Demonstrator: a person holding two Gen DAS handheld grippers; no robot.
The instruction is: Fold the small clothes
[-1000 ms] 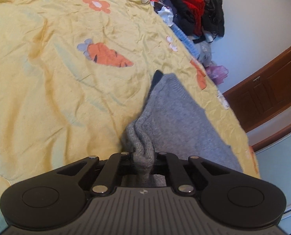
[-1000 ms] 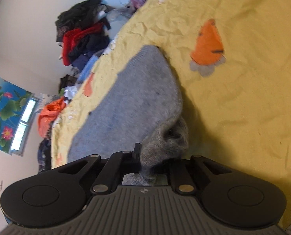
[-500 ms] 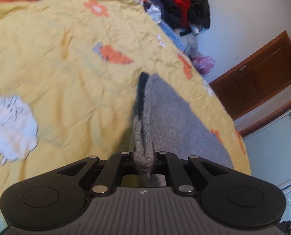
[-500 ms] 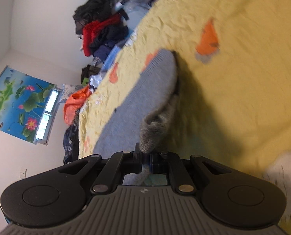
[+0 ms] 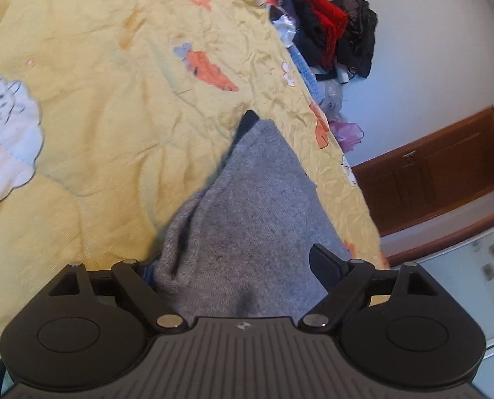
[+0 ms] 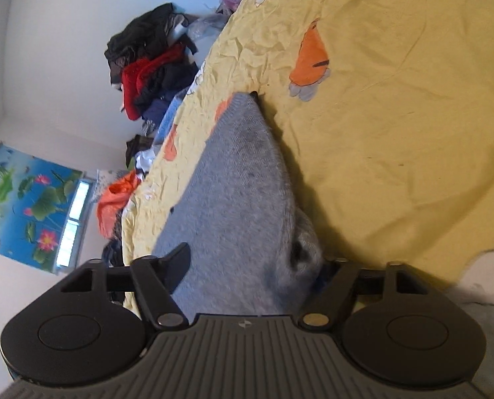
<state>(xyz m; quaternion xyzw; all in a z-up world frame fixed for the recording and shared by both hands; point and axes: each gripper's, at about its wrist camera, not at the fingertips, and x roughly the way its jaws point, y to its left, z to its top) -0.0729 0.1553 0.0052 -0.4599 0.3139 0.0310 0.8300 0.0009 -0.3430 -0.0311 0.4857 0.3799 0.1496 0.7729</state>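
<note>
— What do your jaws do at this moment?

— On my left gripper [image 5: 237, 266] the jaws stand wide and have just been opening. The grey knitted garment [image 5: 257, 219] lies between them, but the pads do not press on it; the right finger [image 5: 325, 262] is free above the knit, and the left one is hidden behind a bunched fold of the cloth.

— And the other side?

— My right gripper [image 6: 253, 262] also has just been opening, and its jaws stand apart. The left finger [image 6: 177, 262] hangs over the flat grey cloth. On the right side a rolled corner of the same garment [image 6: 247, 183] sits close against the jaw arm; I cannot tell if it touches the pad there, but nothing is squeezed.

— Where is the garment lying?

— It lies on the bed, on a yellow bedspread [image 5: 114, 116] with orange carrot pictures [image 5: 210, 69] and a white rabbit shape [image 5: 7, 136]. It reaches away from both grippers to a narrow far end, where a small dark corner [image 5: 247, 121] sticks out from under it. It is near the edge of the bed.

— And behind it?

— A pile of dark and red clothes [image 5: 330, 36] against the white wall, a brown wooden cabinet [image 5: 436, 173], and in the right view a blue lotus poster [image 6: 24, 202].
</note>
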